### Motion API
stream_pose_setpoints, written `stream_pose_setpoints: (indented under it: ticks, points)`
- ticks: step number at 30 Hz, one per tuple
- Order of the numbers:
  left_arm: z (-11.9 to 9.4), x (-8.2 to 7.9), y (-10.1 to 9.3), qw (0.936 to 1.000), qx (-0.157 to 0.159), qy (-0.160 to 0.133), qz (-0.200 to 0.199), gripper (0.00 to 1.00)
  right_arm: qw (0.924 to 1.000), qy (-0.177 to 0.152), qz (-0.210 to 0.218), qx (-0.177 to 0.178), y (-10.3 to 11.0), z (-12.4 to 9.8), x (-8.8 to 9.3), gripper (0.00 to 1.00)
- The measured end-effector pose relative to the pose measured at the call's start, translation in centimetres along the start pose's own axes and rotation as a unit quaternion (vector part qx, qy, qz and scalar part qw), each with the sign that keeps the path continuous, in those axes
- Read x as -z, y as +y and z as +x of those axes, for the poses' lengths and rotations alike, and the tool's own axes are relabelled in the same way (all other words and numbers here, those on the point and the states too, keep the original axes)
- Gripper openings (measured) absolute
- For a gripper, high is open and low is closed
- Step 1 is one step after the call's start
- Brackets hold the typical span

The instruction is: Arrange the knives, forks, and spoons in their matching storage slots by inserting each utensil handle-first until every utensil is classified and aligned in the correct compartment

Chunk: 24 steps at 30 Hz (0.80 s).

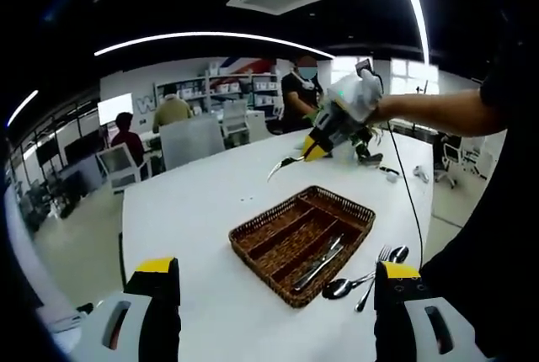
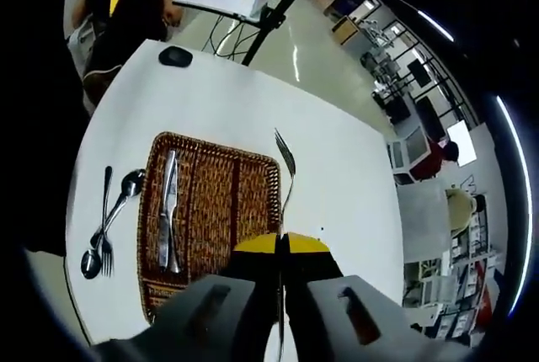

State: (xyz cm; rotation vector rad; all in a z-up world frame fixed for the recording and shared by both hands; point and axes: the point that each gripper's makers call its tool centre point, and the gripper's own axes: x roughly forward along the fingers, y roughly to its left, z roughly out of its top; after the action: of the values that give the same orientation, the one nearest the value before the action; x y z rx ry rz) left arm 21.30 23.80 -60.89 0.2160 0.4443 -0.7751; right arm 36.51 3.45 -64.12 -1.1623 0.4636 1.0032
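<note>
Right gripper view, nearest first: the right tongs [image 2: 281,244] are clenched on the handle of a fork [image 2: 286,168], its tines pointing away and hanging over the right edge of the wicker tray [image 2: 215,156]. The tray lies on the white surface [image 2: 328,151]; its leftmost slot holds two knives [image 2: 168,210], and the other slots look bare. To seat the fork well, I judge it should be carried over a bare slot, turned to run along that slot with the handle leading, lowered until it lies flat, and only then let go. A slot apart from the knives suits it.

Left of the tray, on the surface, two spoons [image 2: 109,223] and another fork [image 2: 106,227] lie in a loose bundle, touching or crossing; they wait their turn and are clear of the path. Farther off a small dark object [image 2: 175,56] sits near the surface's far edge.

In the left gripper view, the left tongs [image 1: 274,282] stand released, low and near, holding nothing, well apart from the tray. A cable [image 1: 411,185] trails across the surface near the loose cutlery and could snag a careless sweep. Beyond are chairs, shelves and people at desks.
</note>
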Motion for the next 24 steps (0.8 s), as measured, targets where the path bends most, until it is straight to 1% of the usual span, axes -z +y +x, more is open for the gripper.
stream_pose_setpoints:
  ticks: [5, 8, 10, 12, 15, 20, 24]
  points:
    - [0.5, 0.0, 0.1, 1.0, 0.002, 0.004, 0.001, 1.0, 0.9999, 0.003, 0.004, 0.009, -0.2, 0.4, 0.3, 0.0]
    - [0.7, -0.1, 0.0, 1.0, 0.002, 0.004, 0.0, 1.0, 0.9997, 0.004, 0.009, 0.021, -0.3, 0.8, 0.4, 0.0]
    - [0.8, -0.1, 0.0, 1.0, 0.001, 0.004, 0.0, 1.0, 0.9987, 0.001, 0.022, 0.046, -0.8, 1.0, 0.5, 0.0]
    - [0.8, -0.3, 0.2, 1.0, -0.005, 0.001, 0.001, 1.0, 0.9987, 0.0, 0.022, 0.047, -0.6, 1.4, 0.6, 0.0]
    - [0.5, -0.5, 0.9, 0.9997, -0.024, -0.008, -0.005, 1.0, 0.9986, -0.001, 0.021, 0.049, -0.1, 1.9, 0.6, 0.0]
    - [0.3, 0.0, 1.1, 0.9994, -0.032, -0.003, -0.015, 1.0, 0.9986, 0.005, 0.026, 0.045, 0.5, 3.2, 1.2, 0.0]
    - [0.3, 0.1, 1.1, 0.9991, -0.036, -0.009, -0.023, 1.0, 0.9984, 0.006, 0.03, 0.048, 0.8, 4.2, 1.4, 0.0]
